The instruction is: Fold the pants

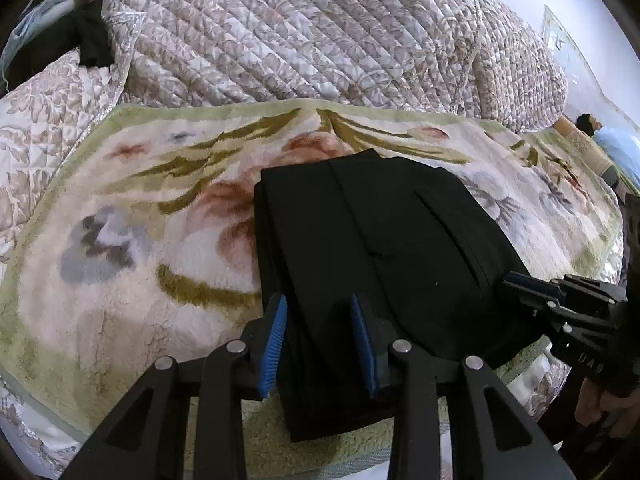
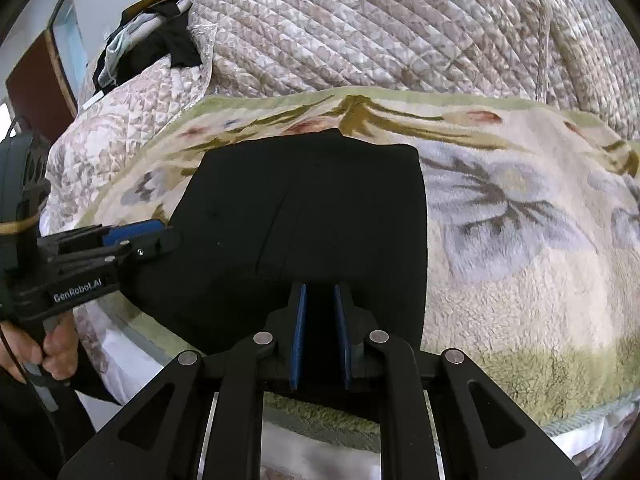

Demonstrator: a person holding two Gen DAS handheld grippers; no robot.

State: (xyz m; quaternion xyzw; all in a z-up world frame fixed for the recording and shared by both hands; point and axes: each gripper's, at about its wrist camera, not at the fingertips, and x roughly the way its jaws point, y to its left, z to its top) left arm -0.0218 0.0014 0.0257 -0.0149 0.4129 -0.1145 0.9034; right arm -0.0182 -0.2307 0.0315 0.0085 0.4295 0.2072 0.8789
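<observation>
Late in the fold, black pants (image 1: 384, 248) already a compact stack on the floral blanket (image 1: 120, 280); left gripper (image 1: 323, 344) part-spread astride the near edge, right gripper (image 2: 320, 336) narrow with cloth between, pinch uncertain; next, probably release and smooth.

pants (image 1: 372, 248) x1; grippers x2: left gripper (image 1: 320, 344), right gripper (image 2: 320, 336); blanket (image 1: 132, 280) x1; quilt (image 1: 300, 32) x1
</observation>
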